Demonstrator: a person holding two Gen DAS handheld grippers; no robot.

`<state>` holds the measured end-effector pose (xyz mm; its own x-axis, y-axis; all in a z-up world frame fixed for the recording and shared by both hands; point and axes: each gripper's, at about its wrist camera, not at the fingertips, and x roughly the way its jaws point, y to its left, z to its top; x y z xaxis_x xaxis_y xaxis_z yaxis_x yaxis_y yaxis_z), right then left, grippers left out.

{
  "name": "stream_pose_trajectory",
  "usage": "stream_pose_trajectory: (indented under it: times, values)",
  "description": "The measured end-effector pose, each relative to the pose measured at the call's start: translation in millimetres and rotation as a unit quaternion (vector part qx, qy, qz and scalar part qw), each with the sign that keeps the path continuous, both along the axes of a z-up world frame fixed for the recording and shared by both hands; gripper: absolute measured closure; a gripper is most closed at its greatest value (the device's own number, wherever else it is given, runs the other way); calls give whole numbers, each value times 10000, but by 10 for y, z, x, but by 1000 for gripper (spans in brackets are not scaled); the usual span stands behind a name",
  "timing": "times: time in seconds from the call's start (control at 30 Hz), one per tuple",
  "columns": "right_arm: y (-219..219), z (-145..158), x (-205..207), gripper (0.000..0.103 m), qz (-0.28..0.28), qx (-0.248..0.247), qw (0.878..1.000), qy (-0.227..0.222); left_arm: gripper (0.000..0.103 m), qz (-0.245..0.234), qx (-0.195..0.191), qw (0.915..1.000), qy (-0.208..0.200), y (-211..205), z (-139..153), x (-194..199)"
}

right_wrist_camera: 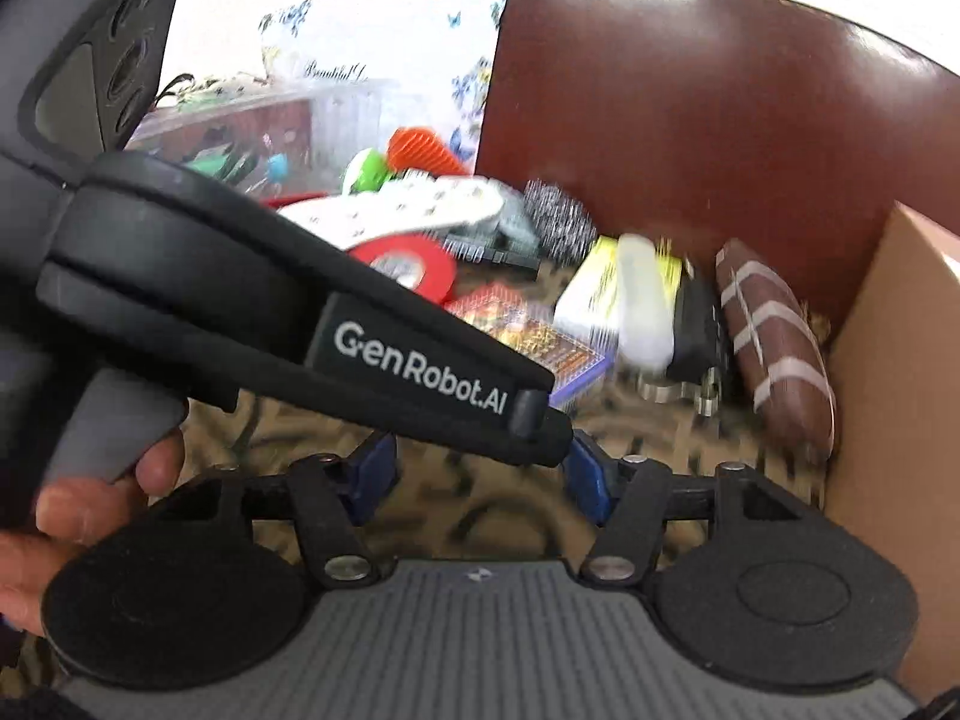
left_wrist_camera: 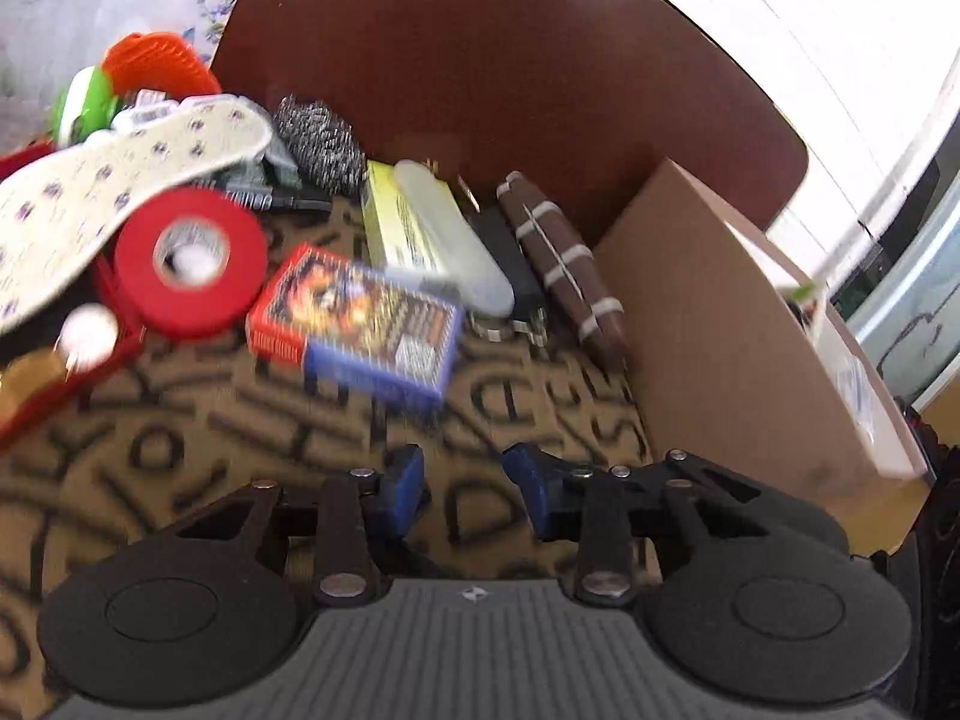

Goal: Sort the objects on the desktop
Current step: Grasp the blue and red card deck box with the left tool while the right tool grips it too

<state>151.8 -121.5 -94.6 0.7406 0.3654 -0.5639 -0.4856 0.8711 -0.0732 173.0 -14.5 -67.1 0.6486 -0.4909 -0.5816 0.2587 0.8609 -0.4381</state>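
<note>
A pile of desk objects lies ahead of both grippers: a red tape roll, a red-and-blue card box, a yellow box under a clear case, a brown striped pouch, a steel scourer and a patterned insole. My left gripper is open and empty, just short of the card box. My right gripper is open and empty; the left gripper's body crosses in front of it. The pouch and tape roll show there too.
A cardboard box stands at the right, against a dark red chair back. A red tray sits at the left with white balls. Orange and green items lie behind. The surface is a tan mat with black letters.
</note>
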Motion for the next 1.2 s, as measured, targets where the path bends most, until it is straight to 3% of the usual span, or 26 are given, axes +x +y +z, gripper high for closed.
stream_pose_trajectory:
  times: [0.1, 0.17, 0.23, 0.33, 0.6, 0.73, 0.8, 0.87, 0.93, 1.2]
  values:
    - [-2, 26, -82, 42, 63, -147, 9998, -147, 56, 282, 33, 9995, -129, 16, 31, -112]
    - [32, 82, -24, 42, 1, -257, 9991, -343, 40, 697, 52, 9973, -244, 82, 65, -113]
    - [13, 115, 88, 37, 10, -244, 9990, -387, 39, 1017, 61, 9943, -305, 146, 102, -59]
    - [58, 90, 240, 24, 28, -273, 9988, -408, 39, 1117, -67, 9936, -124, 214, 101, 120]
    - [223, 39, 714, 24, 138, -409, 9985, -328, 39, 1210, -346, 9917, 250, 263, -19, 486]
    - [234, -51, 907, 22, 157, -398, 9990, -123, 40, 1199, -288, 9922, 200, 232, -70, 586]
    - [207, -51, 845, 29, 148, -305, 9994, -112, 46, 1183, -224, 9925, 192, 231, -71, 583]
    - [162, -45, 722, 37, 131, -286, 9995, -56, 59, 1128, -52, 9935, 127, 227, -75, 550]
    - [119, -34, 566, 43, 88, -190, 9998, 51, 64, 1007, -206, 9945, 197, 243, -86, 494]
    - [-26, -27, -154, 46, -339, -90, 9987, 361, 64, 516, -12, 9982, 321, 28, -79, -133]
